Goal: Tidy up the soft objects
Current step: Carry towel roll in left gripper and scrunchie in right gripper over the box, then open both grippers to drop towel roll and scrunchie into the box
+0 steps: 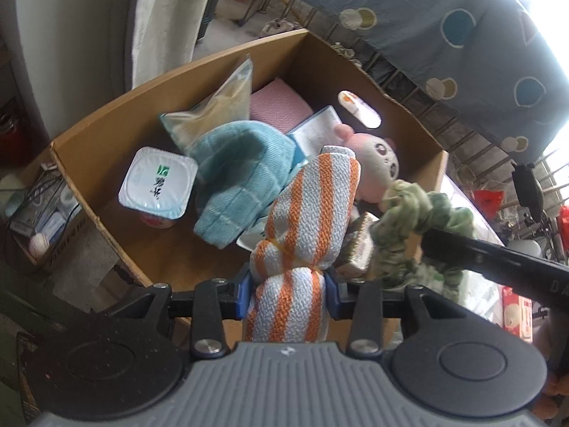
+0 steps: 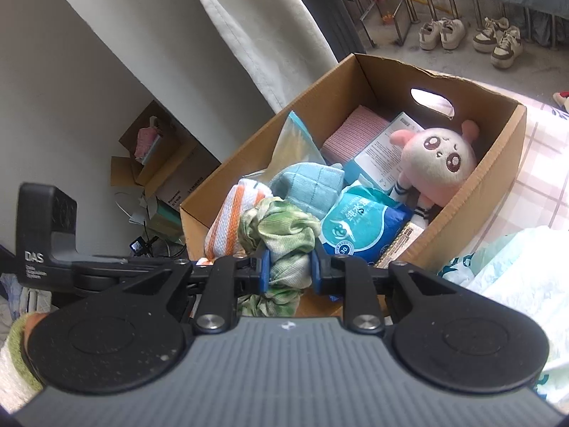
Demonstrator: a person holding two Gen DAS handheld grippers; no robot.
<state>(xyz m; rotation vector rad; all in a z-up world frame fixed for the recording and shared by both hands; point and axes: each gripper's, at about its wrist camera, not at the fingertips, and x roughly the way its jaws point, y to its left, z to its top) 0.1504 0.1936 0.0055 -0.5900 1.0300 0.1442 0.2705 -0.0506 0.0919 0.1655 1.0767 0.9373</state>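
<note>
both tools over the cardboard box [image 2: 473,192]
left tool [image 1: 288,293] clamps the nubbly orange-striped cloth roll [image 1: 309,210]; right tool [image 2: 290,270] pinches the ruffled green scrunchie [image 2: 281,231].

Pale wall [image 2: 89,71], cream curtain [image 2: 256,28], perhaps concrete floor [image 2: 398,51].

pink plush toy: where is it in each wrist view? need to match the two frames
Left wrist: pink plush toy right of centre, in the cardboard box, behind the striped cloth roll.
Right wrist: pink plush toy upper right, against the box's right wall.
Shared landmark: the box's handle cutout, just above the toy in both.
</note>
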